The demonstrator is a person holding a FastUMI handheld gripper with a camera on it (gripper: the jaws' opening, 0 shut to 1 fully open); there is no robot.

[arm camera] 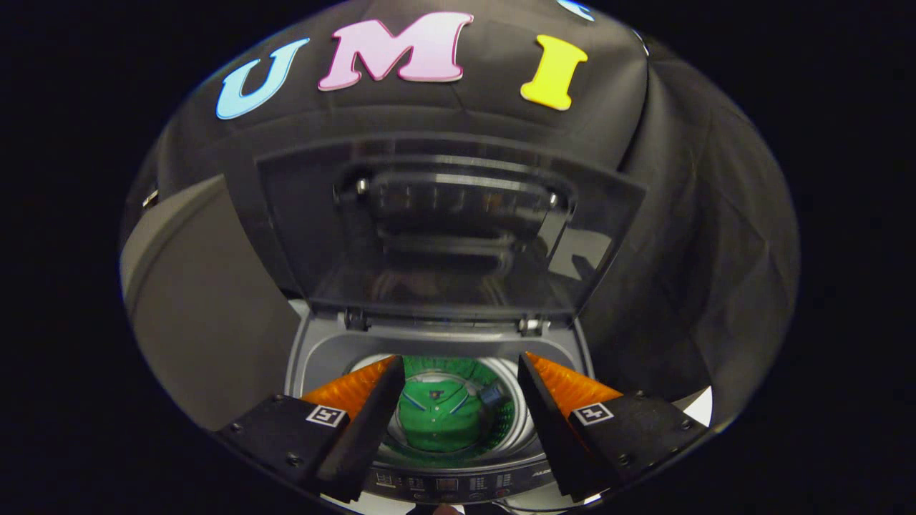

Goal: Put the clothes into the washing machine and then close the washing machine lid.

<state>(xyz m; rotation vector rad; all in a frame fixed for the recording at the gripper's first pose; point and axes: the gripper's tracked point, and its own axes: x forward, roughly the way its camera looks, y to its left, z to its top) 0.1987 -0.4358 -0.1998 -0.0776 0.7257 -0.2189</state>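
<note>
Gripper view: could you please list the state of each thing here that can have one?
Dark translucent washing machine lid: raised, standing open.
Round washing machine drum: uncovered, holding clothing.
Green collared shirt: lying inside the drum.
Hand-held gripper: fingers spread apart above the drum, holding nothing.

Green shirt (438, 422) with blue trim; grey washing machine (322, 343).

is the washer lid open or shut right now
Open: the lid stands raised on its hinges behind the drum, where the green shirt lies. The gripper jaws are apart, holding nothing.
</note>
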